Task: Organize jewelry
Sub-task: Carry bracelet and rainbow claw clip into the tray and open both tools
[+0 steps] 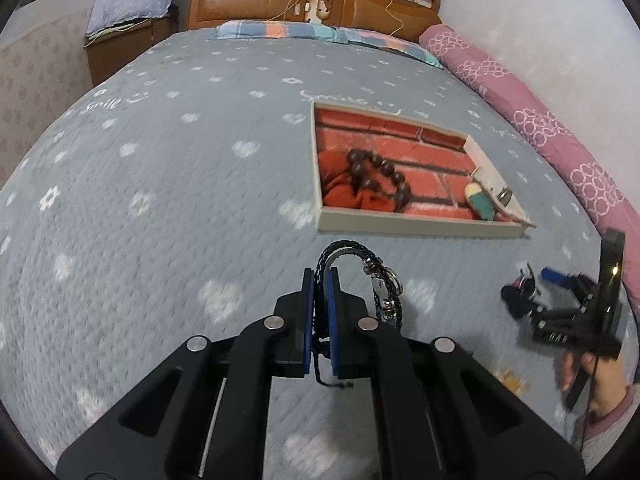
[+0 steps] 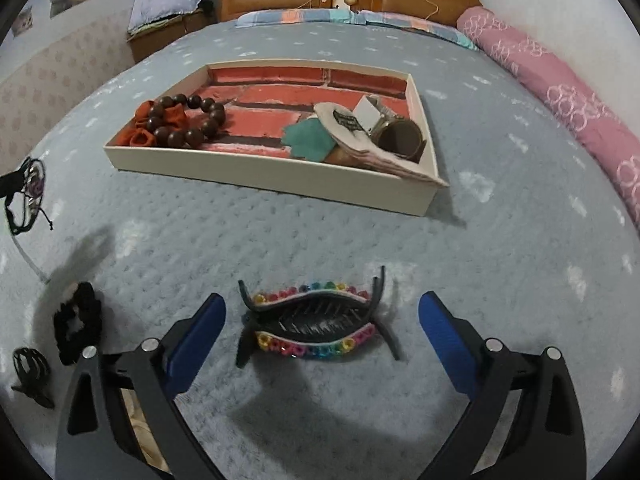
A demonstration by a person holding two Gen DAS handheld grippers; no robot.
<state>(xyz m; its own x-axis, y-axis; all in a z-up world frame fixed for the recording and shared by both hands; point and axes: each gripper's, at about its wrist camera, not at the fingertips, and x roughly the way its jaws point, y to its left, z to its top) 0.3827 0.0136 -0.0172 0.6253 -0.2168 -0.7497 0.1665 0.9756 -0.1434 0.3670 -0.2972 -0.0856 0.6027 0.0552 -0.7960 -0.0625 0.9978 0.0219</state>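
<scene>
My left gripper [image 1: 320, 280] is shut on a black braided bracelet [image 1: 360, 272] with metal charms, held above the bedspread short of the tray [image 1: 420, 227]. The tray has a red brick-pattern floor and holds a brown bead bracelet [image 1: 380, 178] on an orange scrunchie, plus items at its right end. My right gripper [image 2: 322, 312] is open, its blue pads on either side of a black hair claw [image 2: 316, 322] with rainbow beads lying on the bed. The tray [image 2: 272, 178] lies beyond it, with the bead bracelet [image 2: 188, 120], a teal piece [image 2: 310, 140] and a brass ring [image 2: 400, 136].
A black scrunchie [image 2: 78, 322] and a small black clip [image 2: 30, 372] lie left of my right gripper. A rolled pink quilt [image 2: 560, 92] lines the right edge of the bed. Headboard [image 1: 312, 0] and pillows are at the far end. My right gripper shows in the left wrist view [image 1: 532, 300].
</scene>
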